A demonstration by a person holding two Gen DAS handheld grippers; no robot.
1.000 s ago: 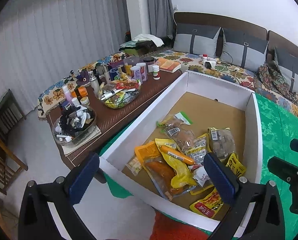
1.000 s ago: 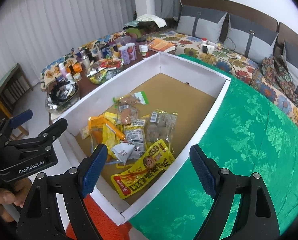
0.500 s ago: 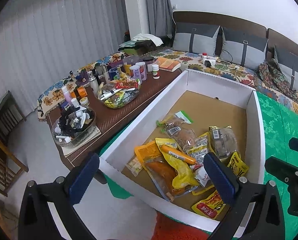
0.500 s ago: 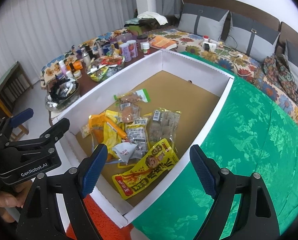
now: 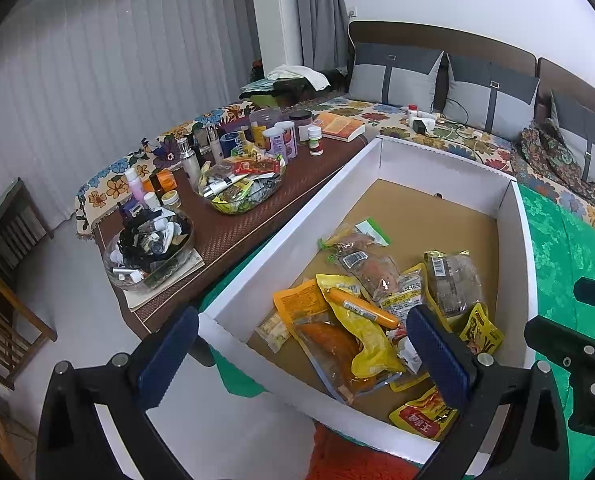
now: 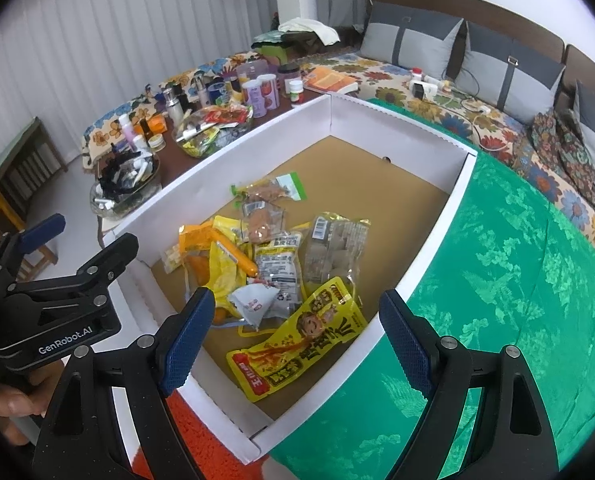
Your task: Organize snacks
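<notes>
A white cardboard box (image 6: pixel 417 268) with a brown floor lies on a green cloth, holding several snack packets in a loose heap. Nearest me lies a long yellow packet (image 6: pixel 297 342) with red print; beside it are a clear packet of brown cubes (image 6: pixel 335 252), an orange sausage (image 5: pixel 361 310) and a yellow pouch (image 5: pixel 361 336). My right gripper (image 6: pixel 295 346) hovers open above the box's near corner, nothing between its blue pads. My left gripper (image 5: pixel 303 354) hangs open over the box's near left edge, also empty. In the right wrist view the left gripper's (image 6: pixel 63 252) black body shows, held by a hand (image 6: pixel 9 402).
A brown low table (image 5: pixel 233 236) left of the box carries a glass bowl of snacks (image 5: pixel 241 186), a bowl of small items (image 5: pixel 149 252), bottles and jars. A floral sofa (image 6: pixel 437 100) with grey cushions runs behind. A wooden chair (image 5: pixel 1 320) stands far left; an orange rug (image 6: pixel 189 428) lies below.
Both views have shifted only slightly; the box and packets sit a touch lower and nearer in the frames. Both grippers stay open, and no packet has moved.
</notes>
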